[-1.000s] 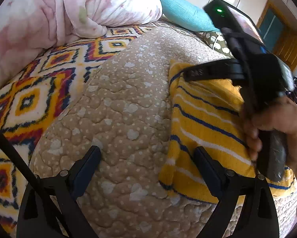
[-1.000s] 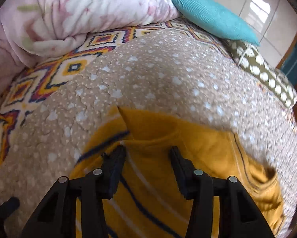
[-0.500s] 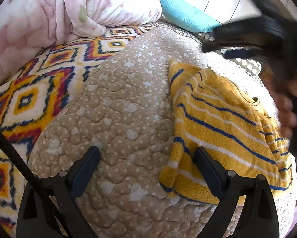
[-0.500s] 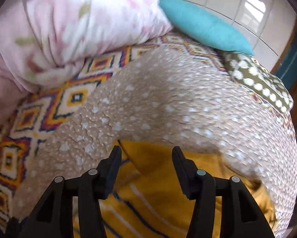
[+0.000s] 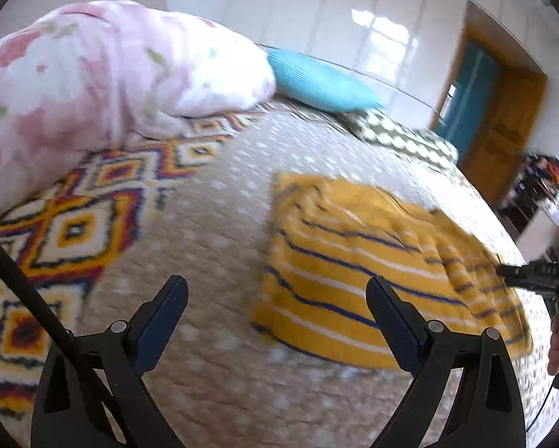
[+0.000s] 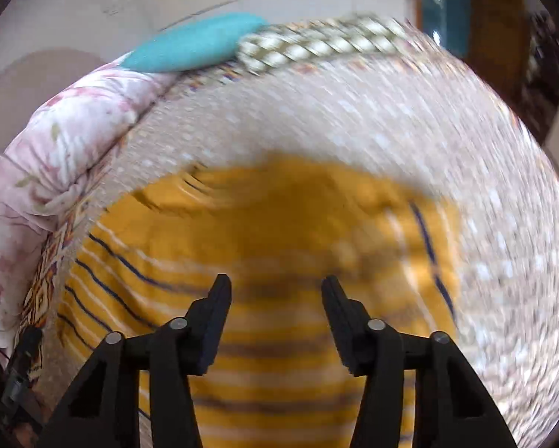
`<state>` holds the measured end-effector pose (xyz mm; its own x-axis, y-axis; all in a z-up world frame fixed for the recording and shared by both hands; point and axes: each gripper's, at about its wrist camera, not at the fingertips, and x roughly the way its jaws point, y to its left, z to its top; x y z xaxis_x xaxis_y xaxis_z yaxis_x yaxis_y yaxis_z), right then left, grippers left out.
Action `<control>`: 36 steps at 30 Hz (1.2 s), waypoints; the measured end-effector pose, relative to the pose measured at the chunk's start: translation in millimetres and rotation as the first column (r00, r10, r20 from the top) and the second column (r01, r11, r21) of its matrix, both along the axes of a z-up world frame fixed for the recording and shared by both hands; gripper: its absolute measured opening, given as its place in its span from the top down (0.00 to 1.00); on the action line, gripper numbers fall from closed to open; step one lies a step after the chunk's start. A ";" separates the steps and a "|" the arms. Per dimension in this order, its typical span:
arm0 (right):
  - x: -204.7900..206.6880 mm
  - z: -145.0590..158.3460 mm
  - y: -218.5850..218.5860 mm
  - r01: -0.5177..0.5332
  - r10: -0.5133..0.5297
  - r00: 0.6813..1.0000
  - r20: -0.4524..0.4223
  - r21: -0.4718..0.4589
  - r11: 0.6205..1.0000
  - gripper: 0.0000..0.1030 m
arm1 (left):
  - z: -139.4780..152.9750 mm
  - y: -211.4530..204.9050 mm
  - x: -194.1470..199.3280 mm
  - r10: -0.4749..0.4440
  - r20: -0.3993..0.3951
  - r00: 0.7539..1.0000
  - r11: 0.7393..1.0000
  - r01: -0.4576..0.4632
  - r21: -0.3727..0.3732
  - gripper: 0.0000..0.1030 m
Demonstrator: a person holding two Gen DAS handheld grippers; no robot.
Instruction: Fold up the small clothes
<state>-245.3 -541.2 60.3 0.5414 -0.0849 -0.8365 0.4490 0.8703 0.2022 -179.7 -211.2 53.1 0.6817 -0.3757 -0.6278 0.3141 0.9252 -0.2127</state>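
**A:** ok so what's going on with the yellow striped garment (image 5: 372,272) right now? A second ago the right gripper (image 6: 275,298) was sitting low over its far edge, right on the fold, and half a second ago it was already lifting off.

**B:** yeah, it's pulling away now. In the left wrist view it's showing only at the far right edge, off the garment's right side, with the person's fingers (image 5: 557,347) wrapped round the handle. Its own view is smearing badly, so it's swinging and rolling fast. Its jaws are standing partly apart and closing a little, nothing between them, just the cloth lying underneath.

**A:** and the left gripper (image 5: 275,321)?

**B:** fingers spread wide apart, gripping nothing. It's hovering over the dotted beige quilt (image 5: 212,224), right finger over the garment's near left corner. It's also tipping up a bit compared with a second ago, since more wall and the teal pillow (image 5: 320,84) are showing now.

**A:** so the fold is holding?

**B:** looking like it. The garment is lying flat on the quilt, right of centre, as a rough rectangle with a plain yellow flap turned over at the far side. Nobody's touching it. I'm guessing that fold is done and both hands are repositioning for the next one, probably folding it across. Edges are blurry though, so I can't tell how neat it is.
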 end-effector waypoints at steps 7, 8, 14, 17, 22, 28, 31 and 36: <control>-60.2 -6.8 -32.8 0.155 -0.171 0.982 -0.080 -0.170 0.973 0.44 | -30.0 -18.0 9.7 -0.007 -0.115 0.993 0.996 0.017 0.090 0.07; -62.6 -0.7 -30.2 0.159 -0.171 0.984 -0.060 -0.164 0.974 0.44 | -31.4 -15.7 11.6 0.000 -0.123 0.992 0.997 0.010 0.077 0.07; -25.1 30.2 49.6 -0.048 0.057 0.998 0.037 -0.204 0.978 0.47 | -37.9 -7.1 16.9 0.016 -0.161 0.987 0.999 -0.008 0.049 0.07; 11.1 27.7 86.1 -0.145 0.155 0.987 0.042 -0.179 0.973 0.57 | -35.9 -7.2 14.6 0.017 -0.148 0.989 0.999 -0.010 0.049 0.07; 77.0 9.7 98.9 -0.181 0.184 0.983 0.005 -0.156 0.971 0.62 | -35.3 -7.2 15.3 0.014 -0.156 0.988 0.999 -0.007 0.046 0.07; 136.9 -14.1 97.6 -0.135 0.134 0.991 -0.022 -0.190 0.972 0.62 | -36.8 -9.9 16.9 0.008 -0.171 0.985 0.998 0.002 0.059 0.07; 161.4 -14.5 89.9 -0.110 0.108 0.994 -0.019 -0.202 0.973 0.62 | -39.1 -14.1 18.1 -0.003 -0.178 0.984 0.997 0.016 0.072 0.07; 206.6 -45.7 69.4 -0.118 0.095 0.982 -0.164 -0.134 0.984 0.61 | -43.0 -19.6 20.2 -0.011 -0.189 0.982 0.995 0.030 0.099 0.07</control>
<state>-38.7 -471.8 14.7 0.4173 -0.1585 -0.8948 0.3684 0.9297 0.0071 -159.5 -230.8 10.1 0.5408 -0.3169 -0.7791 0.2966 0.9387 -0.1760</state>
